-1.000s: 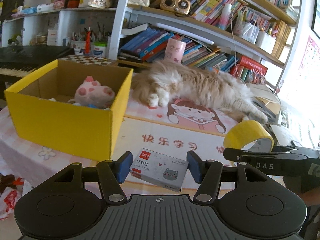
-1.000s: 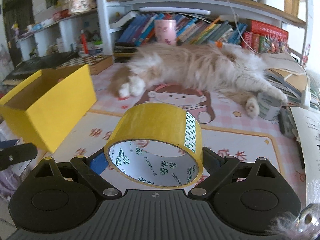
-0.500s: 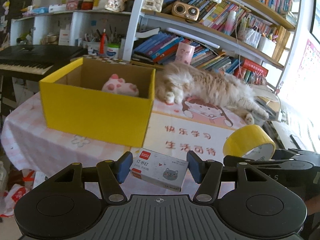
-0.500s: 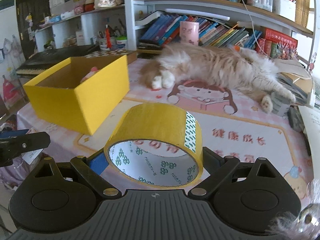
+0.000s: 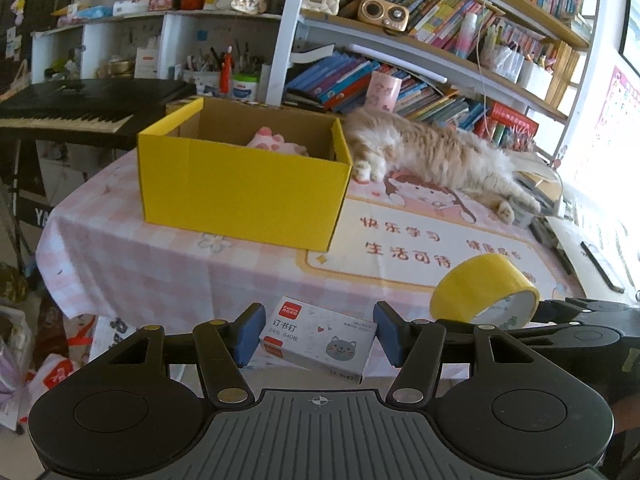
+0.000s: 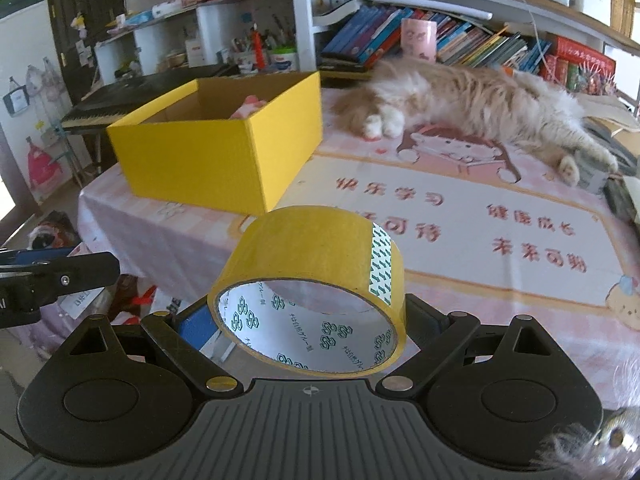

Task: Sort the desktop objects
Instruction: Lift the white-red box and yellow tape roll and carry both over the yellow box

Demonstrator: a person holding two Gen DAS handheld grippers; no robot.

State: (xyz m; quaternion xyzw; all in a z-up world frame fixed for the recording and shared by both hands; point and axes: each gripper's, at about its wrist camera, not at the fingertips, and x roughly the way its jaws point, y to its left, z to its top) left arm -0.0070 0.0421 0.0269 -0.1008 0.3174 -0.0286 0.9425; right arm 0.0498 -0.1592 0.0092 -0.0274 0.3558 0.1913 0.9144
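Observation:
My left gripper [image 5: 318,334] is shut on a small white staple box [image 5: 318,338] with a grey cat face printed on it, held in the air before the table's near edge. My right gripper [image 6: 310,320] is shut on a yellow tape roll [image 6: 316,272], lying tilted between its blue pads; the same roll [image 5: 484,294] shows at the right of the left wrist view. An open yellow cardboard box [image 5: 244,184] stands on the pink tablecloth, far left, with a pink plush paw [image 5: 276,142] inside. From the right wrist view the yellow box [image 6: 224,148] lies ahead to the left.
A fluffy ginger cat [image 5: 432,152] lies stretched across the back of the table [image 5: 160,264], beside the box. Bookshelves [image 5: 440,40] stand behind. A black keyboard piano [image 5: 72,108] is at the left. A dark phone [image 5: 602,266] and papers lie at the table's right edge.
Both grippers have drawn back from the table with their loads still held. The yellow box and the cat look smaller and farther away, and the table's front edge now shows.

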